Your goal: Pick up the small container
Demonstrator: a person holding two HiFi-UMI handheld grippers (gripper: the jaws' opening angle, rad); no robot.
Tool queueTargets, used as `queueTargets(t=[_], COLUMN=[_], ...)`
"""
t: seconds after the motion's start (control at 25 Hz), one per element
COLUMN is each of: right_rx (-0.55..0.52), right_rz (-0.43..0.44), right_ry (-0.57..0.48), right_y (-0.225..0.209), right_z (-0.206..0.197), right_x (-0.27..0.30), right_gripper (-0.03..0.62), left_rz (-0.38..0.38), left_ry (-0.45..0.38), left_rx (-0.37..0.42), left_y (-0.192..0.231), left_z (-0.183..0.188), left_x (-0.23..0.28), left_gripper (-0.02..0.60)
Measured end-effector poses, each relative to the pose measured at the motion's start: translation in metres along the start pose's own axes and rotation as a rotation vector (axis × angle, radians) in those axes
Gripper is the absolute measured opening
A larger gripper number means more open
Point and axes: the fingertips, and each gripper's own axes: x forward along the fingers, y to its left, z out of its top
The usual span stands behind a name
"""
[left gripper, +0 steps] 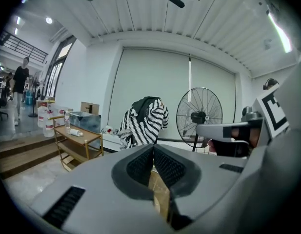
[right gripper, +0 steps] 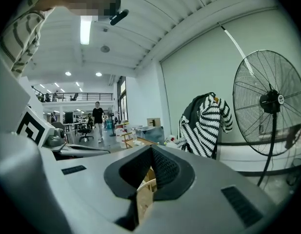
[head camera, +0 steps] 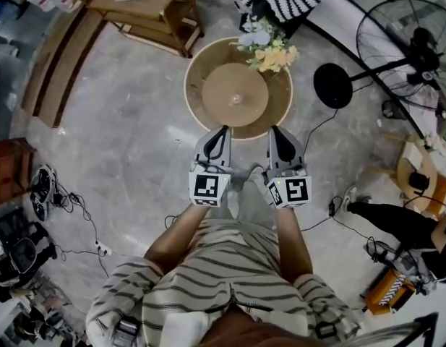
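Observation:
A round tan table (head camera: 195,92) stands just ahead of me, with a raised wooden disc (head camera: 235,92) in its middle and a bunch of flowers (head camera: 269,48) at its far edge. A tiny pale thing (head camera: 236,100) sits at the disc's centre; I cannot tell what it is. My left gripper (head camera: 223,131) and right gripper (head camera: 275,131) are held side by side at the table's near rim, both pointing forward. Both are shut with nothing between their pads: left gripper (left gripper: 152,148), right gripper (right gripper: 151,149). Both gripper views look level across the room, with only a sliver of table showing.
A wooden shelf cart (head camera: 147,9) stands at the far left and a floor fan (head camera: 410,49) at the right. A black round stand base (head camera: 332,85) is beside the table. Cables and shoes (head camera: 40,186) lie on the floor. A striped garment (left gripper: 145,118) hangs behind. A person (right gripper: 98,118) walks far off.

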Motion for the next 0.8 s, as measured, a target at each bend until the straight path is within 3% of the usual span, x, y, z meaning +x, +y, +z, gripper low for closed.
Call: queueTargets(t=[0.36,0.8], right_rx=[0.021,0.081], right_rz=[0.036,0.05], right_ry=[0.053,0.111], right_y=[-0.045,-0.089], right_z=[-0.054,-0.152], right_x=[0.044,0.093], right_gripper=[0.008,0.008], left_rz=[0.016,0.08], left_ry=[0.042,0.131], left_rx=[0.028,-0.014], left_y=[0.004,0.022], left_z=[-0.047,-0.159], left_x=[0.063,0.141], left_gripper=[0.0,0.0])
